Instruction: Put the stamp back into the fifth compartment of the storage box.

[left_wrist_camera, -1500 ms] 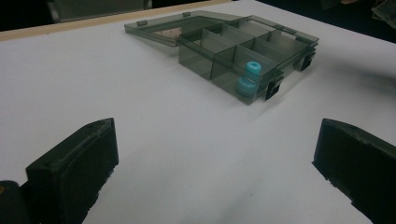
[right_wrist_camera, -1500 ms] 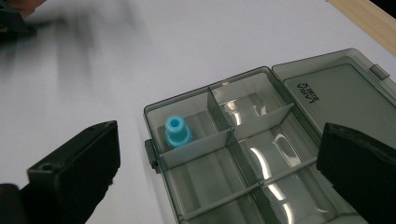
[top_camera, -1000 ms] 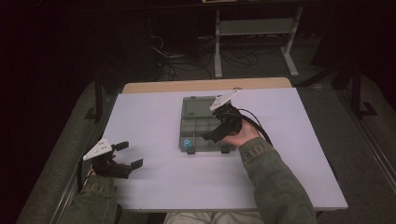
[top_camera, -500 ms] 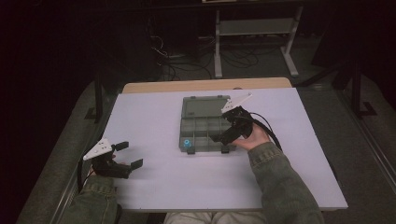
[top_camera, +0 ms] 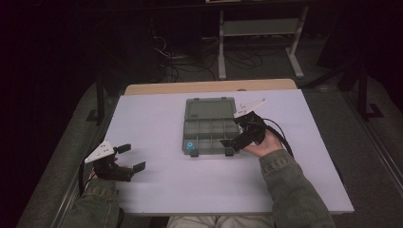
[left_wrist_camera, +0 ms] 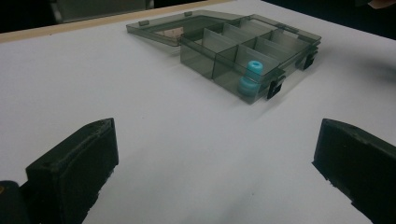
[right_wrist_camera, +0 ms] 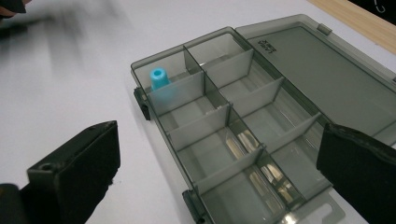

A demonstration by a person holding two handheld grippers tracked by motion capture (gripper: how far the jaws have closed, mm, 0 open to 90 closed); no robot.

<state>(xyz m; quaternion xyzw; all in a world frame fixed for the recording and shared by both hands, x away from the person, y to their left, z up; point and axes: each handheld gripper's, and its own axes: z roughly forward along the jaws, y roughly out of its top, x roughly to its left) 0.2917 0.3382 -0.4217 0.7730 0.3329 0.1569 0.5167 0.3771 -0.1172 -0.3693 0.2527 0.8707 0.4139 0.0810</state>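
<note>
A smoky grey compartment box (top_camera: pixel 209 128) lies mid-table with its lid (top_camera: pixel 209 108) flat open on the far side. A small blue spool (top_camera: pixel 190 146) stands in its near-left compartment; the other compartments look empty. My right gripper (top_camera: pixel 233 132) hovers open over the box's near-right corner, nothing between its jaws. In the right gripper view the box (right_wrist_camera: pixel 243 135) lies just below the open jaws and the blue spool (right_wrist_camera: pixel 159 78) is at the upper left. My left gripper (top_camera: pixel 132 157) rests open at the table's front left, facing the box (left_wrist_camera: pixel 243 46) and the spool (left_wrist_camera: pixel 251 77).
The white table top (top_camera: pixel 157 118) ends in a wooden strip (top_camera: pixel 209 87) at the far side. Beyond it a white metal rack (top_camera: pixel 256 42) and cables stand on the dark floor. A black cable (top_camera: pixel 280 135) trails from the right gripper.
The right gripper has drifted to the right along the box and slightly toward the person. The left gripper has stayed put.
</note>
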